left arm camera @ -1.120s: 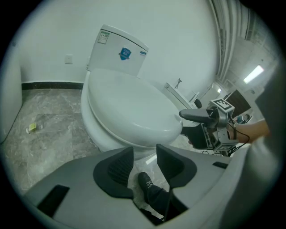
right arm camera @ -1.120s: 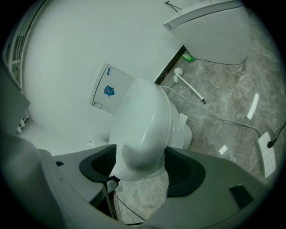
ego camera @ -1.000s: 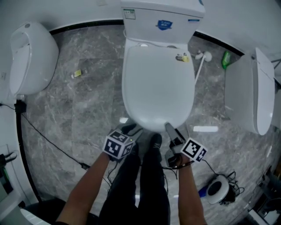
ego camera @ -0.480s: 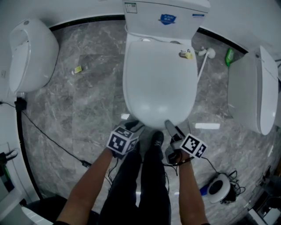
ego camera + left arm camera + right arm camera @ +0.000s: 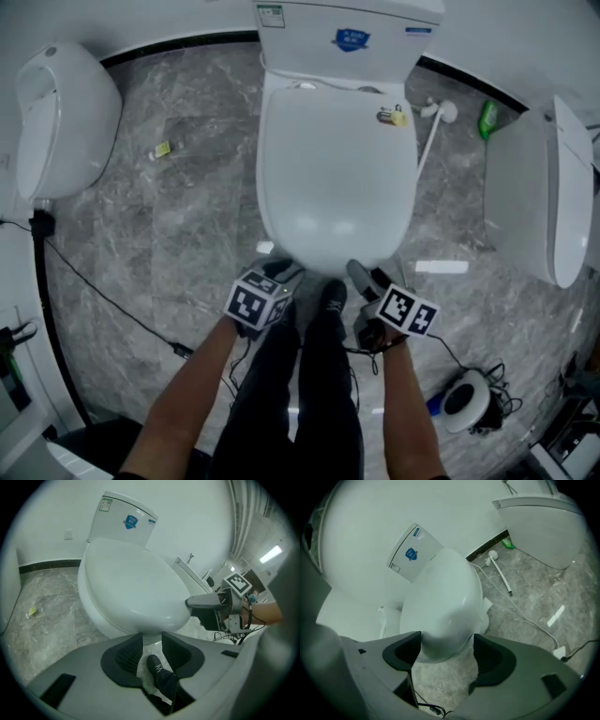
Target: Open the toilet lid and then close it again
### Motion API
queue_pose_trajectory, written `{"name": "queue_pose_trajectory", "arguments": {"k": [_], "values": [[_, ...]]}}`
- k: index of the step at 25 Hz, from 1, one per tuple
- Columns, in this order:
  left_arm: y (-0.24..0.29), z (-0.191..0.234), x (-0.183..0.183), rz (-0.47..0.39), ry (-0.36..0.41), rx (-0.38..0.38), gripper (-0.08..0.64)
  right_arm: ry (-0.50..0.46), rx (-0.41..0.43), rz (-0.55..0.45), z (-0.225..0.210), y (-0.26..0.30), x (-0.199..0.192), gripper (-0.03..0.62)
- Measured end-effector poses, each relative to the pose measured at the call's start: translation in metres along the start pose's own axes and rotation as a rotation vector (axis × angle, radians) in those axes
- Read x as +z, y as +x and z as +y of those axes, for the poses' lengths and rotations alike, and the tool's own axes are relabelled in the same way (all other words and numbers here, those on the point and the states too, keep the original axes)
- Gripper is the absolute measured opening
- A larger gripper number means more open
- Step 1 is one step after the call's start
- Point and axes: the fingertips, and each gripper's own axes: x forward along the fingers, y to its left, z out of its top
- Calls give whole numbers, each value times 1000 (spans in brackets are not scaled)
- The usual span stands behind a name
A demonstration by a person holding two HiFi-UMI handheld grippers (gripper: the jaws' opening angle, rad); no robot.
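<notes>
Toilet lid (image 5: 336,178): down flat on the bowl (image 5: 105,620), mid-floor, hinge at the far end under the tank (image 5: 347,36). It is unchanged against both earlier head views; by my reading, the opening step is not yet begun.

Left gripper (image 5: 279,272): at the near left of the lid's front edge. Your jaws have just been closing a little and stand narrowly apart, released. Only your shoe (image 5: 158,674) and floor (image 5: 47,620) show in the gap, with the bowl just beyond the tips.

Right gripper (image 5: 359,273): at the near right of the front edge, rolled a little since a second ago. Jaws are wide apart, holding nothing. The lid's front end shows between them, but the pads are not pressing it. You appear to be lining up on the rim.

Hard to make out: whether either tip touches the rim; the lid's underside edge; the small yellow-tagged item (image 5: 392,117) by the hinge. White fixture (image 5: 530,197), far right, is cut off at the frame edge.
</notes>
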Motion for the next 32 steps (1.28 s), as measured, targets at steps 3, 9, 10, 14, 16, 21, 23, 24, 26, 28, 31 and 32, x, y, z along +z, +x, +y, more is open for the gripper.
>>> {"name": "queue_pose_trajectory", "arguments": {"k": [3,9,10,14,16,21,23,24,26,28,31,32], "values": [[-1,0,1,3,4,-2,140,-3,-14,-22,-9,-5,11,378],[-1,1,2,10,9,0,138,-41,-34,-71,-1,-8,40,383],[-1,1,1,12,8,2,138,-44,-29,-65,1,-9,39,383],[-3,1,2,20,7,11,133,-35,-15,-68,7,-13,39,382],[-6,2,3,20,12,14,133,-11,0,-73,9,-16,39,379],[-24,-1,12,-24,59,20,126,69,34,-115,16,-30,44,304],[-30,-3,15,-47,64,29,120,96,47,-133,19,-36,47,302],[-33,-3,17,-59,66,35,120,109,52,-142,20,-38,48,302],[-38,-4,19,-85,69,49,84,144,72,-156,24,-41,50,302],[-41,-5,16,-94,71,61,69,158,82,-163,27,-43,51,302],[-39,-4,5,-71,68,65,69,130,70,-167,29,-47,52,302],[-38,-4,4,-69,69,67,69,131,72,-169,31,-48,52,302]]}}
